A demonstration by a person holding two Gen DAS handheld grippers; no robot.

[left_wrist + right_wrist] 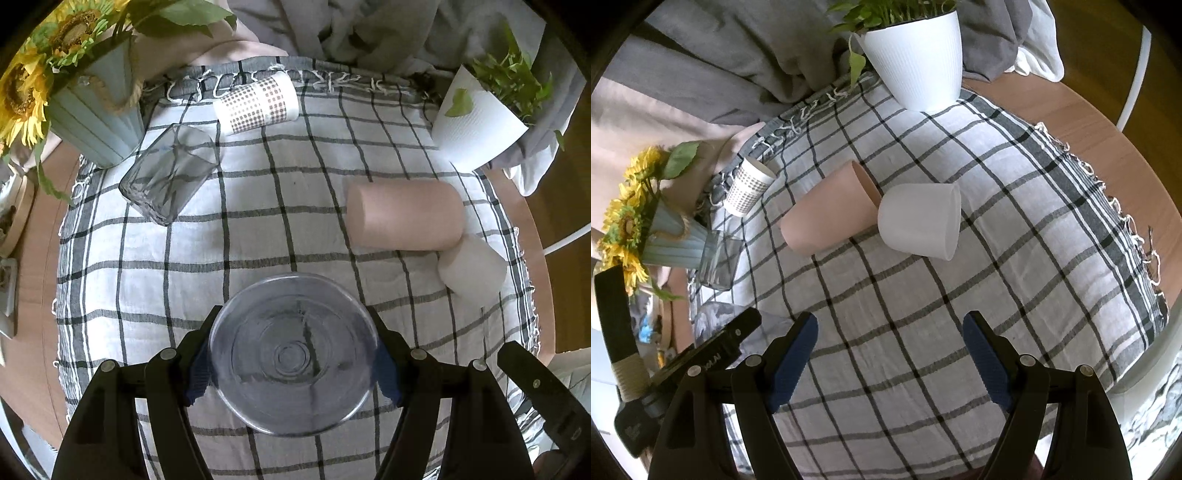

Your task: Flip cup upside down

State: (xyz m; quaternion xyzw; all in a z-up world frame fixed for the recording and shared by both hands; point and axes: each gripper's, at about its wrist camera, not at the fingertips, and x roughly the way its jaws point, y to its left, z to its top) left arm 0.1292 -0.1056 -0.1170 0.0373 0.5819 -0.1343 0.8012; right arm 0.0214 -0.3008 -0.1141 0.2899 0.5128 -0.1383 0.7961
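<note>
left wrist view: left gripper [293, 356] clamped on clear cup [293, 354] betw. blue pads, cup's far end hidden. right gripper [890, 358] fingers apart over checked cloth [923, 295], its view shows only cup's edge.

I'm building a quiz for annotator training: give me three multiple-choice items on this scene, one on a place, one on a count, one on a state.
1. Where does the white planter stand?
A. on the checked cloth's far edge
B. inside the pink cup
C. in the right tool

2. How many cups lie on their sides?
A. one
B. four
C. seven

3. What is the left tool doing?
A. hanging open
B. gripping the clear round cup
C. holding the sunflowers

Answers:
1 A: the white planter sits on the checked cloth.
2 B: pink cup, white cup, dotted cup, square glass.
3 B: left tool clamps the clear round cup; right tool is open.
</note>
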